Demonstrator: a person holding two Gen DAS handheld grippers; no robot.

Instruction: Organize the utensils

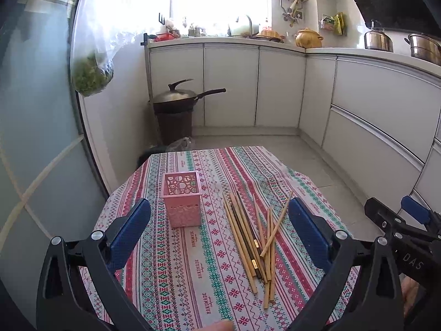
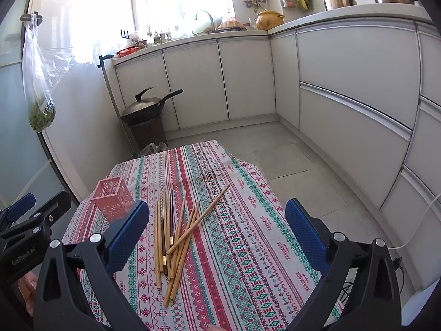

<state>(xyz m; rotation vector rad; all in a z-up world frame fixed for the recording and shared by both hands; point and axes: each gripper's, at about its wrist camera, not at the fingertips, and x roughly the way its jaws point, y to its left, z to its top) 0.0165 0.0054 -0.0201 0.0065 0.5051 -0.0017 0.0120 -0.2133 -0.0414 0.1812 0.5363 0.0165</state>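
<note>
Several wooden chopsticks [image 1: 252, 237] lie in a loose pile on the patterned tablecloth [image 1: 193, 275], a few dark ones among them. A pink perforated holder [image 1: 182, 198] stands upright to their left and looks empty. My left gripper [image 1: 219, 229] is open and empty above the table's near side, the holder and the pile between its blue pads. In the right wrist view the pile [image 2: 176, 234] lies just right of the left pad, and the holder [image 2: 113, 198] stands at the far left. My right gripper [image 2: 216, 230] is open and empty above the cloth [image 2: 248, 248].
The small table sits in a kitchen. White cabinets [image 1: 228, 85] run along the back and right. A bin with a wok on top [image 1: 176, 110] stands behind the table. A plastic bag of greens [image 1: 91, 74] hangs by the glass door at left. Grey floor tiles lie to the right.
</note>
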